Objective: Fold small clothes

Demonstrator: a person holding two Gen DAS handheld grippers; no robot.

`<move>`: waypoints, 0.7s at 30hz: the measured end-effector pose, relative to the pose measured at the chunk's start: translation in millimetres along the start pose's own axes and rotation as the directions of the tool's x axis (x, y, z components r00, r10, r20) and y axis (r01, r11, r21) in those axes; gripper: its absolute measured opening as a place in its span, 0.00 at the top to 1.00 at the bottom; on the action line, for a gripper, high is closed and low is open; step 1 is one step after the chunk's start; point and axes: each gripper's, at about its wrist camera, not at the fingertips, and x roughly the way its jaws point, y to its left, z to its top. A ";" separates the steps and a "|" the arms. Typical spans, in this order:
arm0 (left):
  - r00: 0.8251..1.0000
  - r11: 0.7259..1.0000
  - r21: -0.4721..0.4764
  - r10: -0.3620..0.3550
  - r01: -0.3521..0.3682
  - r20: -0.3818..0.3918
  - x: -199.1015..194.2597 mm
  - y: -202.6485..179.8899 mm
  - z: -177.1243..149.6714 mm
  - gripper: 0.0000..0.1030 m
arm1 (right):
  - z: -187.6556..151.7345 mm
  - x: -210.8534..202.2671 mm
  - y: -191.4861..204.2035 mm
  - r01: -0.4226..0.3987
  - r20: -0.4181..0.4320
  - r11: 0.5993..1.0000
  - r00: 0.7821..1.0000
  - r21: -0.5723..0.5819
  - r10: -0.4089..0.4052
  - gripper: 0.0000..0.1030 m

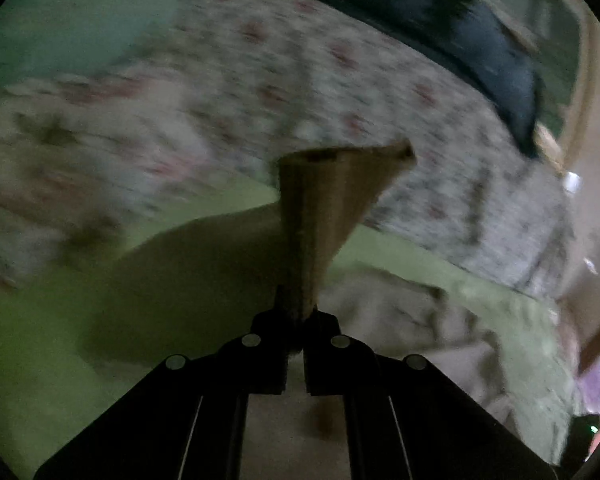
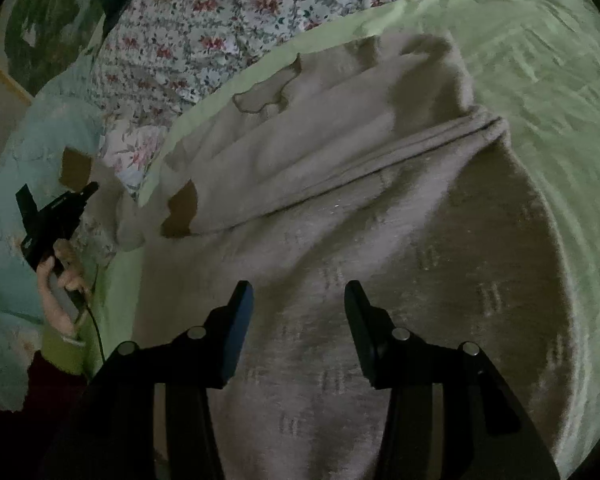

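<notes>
Surface: green bedsheet (image 2: 540, 92), floral quilt (image 2: 220, 20) along its far edge
Garment: beige top (image 2: 340, 208) spread mid-sheet
Left gripper (image 1: 296, 312): clamped on the top's tan-lined corner (image 1: 332, 200)
Right gripper (image 2: 298, 300): jaws apart, empty, over the top

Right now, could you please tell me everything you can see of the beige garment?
The beige garment is soft knit-looking cloth with faint dash marks and darker brown patches, lying rumpled on the green sheet. A stitched hem band crosses it. The left gripper, jaws shut, pinches one brown-trimmed corner raised; the right gripper hovers open above it.
</notes>
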 end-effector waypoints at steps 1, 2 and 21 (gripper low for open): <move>0.999 0.999 0.011 -0.043 0.043 -0.021 5.1 -20.3 -9.6 0.96 | 0.2 -1.8 -1.3 0.001 0.003 1.000 1.000 0.002 -0.001 0.52; 0.997 0.998 0.020 -0.065 0.066 -0.033 5.2 -31.5 -16.0 0.96 | 0.2 -3.6 -2.8 0.003 0.006 1.000 1.000 0.004 -0.003 0.52; 0.887 0.960 0.114 -0.185 0.255 -0.424 138.8 -181.2 -136.8 0.63 | 2.8 -21.1 -40.8 0.021 0.062 0.995 0.998 0.102 -0.027 0.52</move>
